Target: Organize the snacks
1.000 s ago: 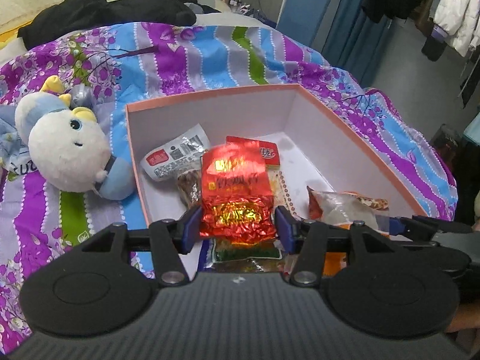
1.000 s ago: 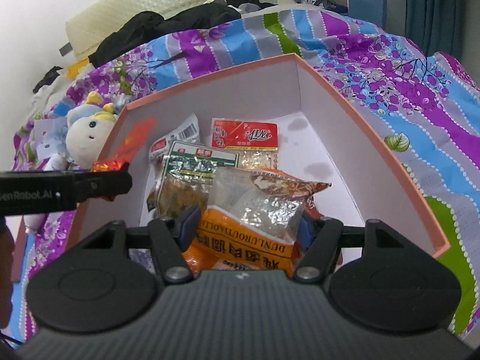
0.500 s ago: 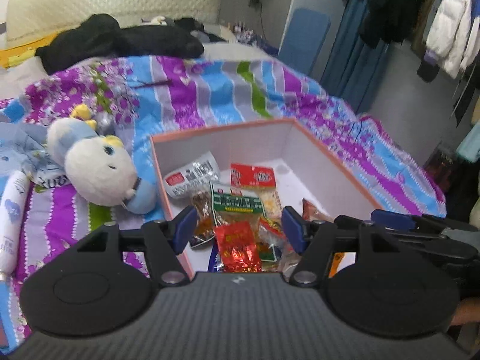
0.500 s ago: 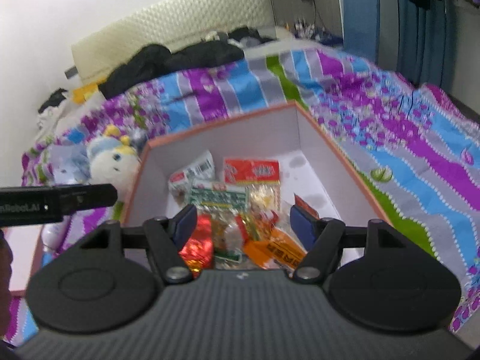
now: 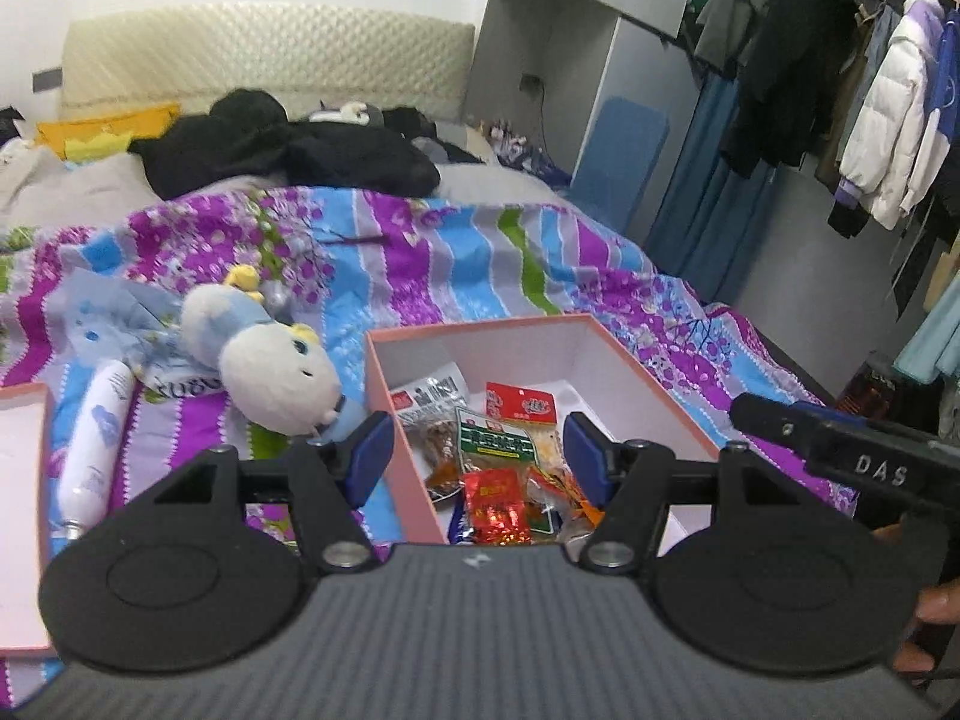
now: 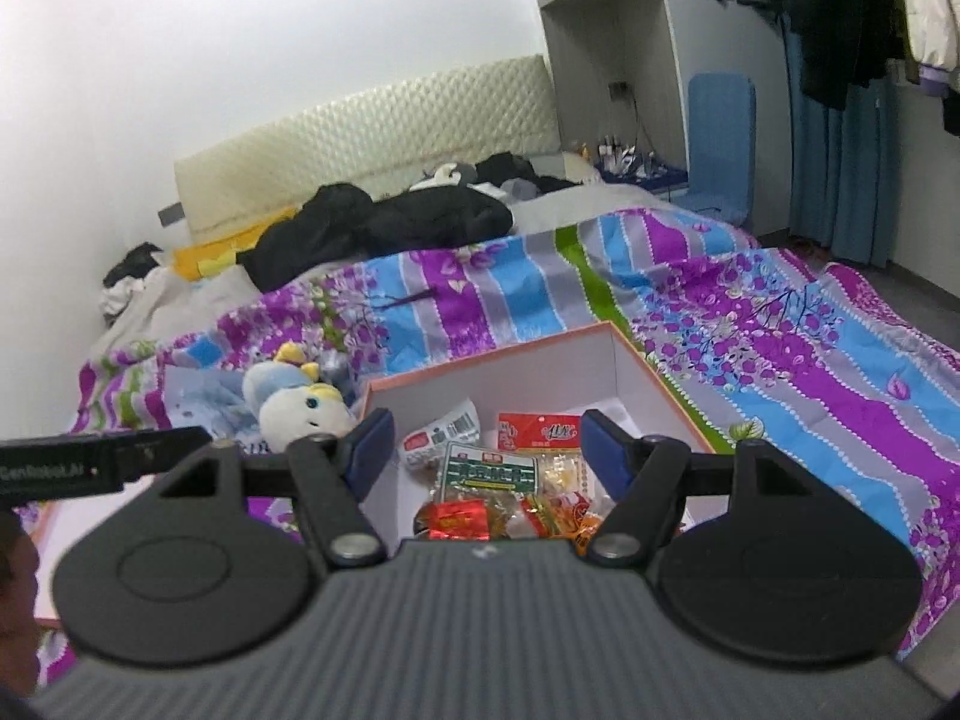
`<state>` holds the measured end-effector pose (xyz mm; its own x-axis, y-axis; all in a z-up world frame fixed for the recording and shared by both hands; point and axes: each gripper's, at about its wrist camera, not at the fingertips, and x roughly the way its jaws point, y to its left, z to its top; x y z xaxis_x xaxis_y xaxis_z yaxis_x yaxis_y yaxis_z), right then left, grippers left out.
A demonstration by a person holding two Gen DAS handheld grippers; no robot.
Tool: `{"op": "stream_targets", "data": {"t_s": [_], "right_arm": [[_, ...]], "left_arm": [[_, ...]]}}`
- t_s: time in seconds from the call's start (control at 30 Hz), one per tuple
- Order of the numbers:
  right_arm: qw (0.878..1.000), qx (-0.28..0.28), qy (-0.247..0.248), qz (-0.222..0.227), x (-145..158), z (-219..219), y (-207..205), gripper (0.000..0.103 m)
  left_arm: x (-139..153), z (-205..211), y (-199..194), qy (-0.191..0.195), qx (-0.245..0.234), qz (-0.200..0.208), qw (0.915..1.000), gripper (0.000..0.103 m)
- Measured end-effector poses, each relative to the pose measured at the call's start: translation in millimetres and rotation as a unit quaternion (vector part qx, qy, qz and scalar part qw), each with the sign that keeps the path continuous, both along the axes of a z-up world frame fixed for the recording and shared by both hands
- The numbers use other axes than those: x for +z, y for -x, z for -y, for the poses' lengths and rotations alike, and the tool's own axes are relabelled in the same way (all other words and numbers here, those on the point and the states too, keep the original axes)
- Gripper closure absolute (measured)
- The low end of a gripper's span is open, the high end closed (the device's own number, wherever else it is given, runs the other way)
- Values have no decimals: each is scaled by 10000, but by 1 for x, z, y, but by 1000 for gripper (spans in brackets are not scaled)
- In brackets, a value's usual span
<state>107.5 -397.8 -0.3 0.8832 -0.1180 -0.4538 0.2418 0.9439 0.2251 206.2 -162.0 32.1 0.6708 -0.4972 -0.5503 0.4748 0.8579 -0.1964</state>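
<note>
Both tools hover above the pink-rimmed white cardboard box (image 5: 606, 341) on the striped purple bedspread (image 5: 456, 252): left gripper (image 5: 478, 457) and right gripper (image 6: 487, 448) gape wide, holding nothing. Inside lie the shiny red foil snack packet (image 5: 497, 505) and green-labelled snack pouch (image 6: 491, 472), touching.

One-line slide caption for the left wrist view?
Open left gripper above pink box of snack packets on a bed.
</note>
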Motion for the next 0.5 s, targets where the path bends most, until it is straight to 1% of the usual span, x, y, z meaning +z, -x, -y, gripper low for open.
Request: {"op": "stream_targets", "data": {"t_s": [0.13,0.27,0.33,0.43,0.5], "right_arm": [[9999,-6,-19,124,9,-13,21,33],[9997,-37,41,250,16,-25,43,33],[9995,-40,157,260,17,-30,53,33],[9996,-61,98,255,16,-33,71,33],[9997,-78,82,235,14,-35,83,33]], "left_arm": [[11,-16,23,75,17,135,9999,35],[20,-25,49,46,6,345,9994,35],[21,-29,62,60,-1,353,9994,35],[22,-35,76,100,-39,362,9993,35],[22,-37,85,52,-6,414,9991,35]]}}
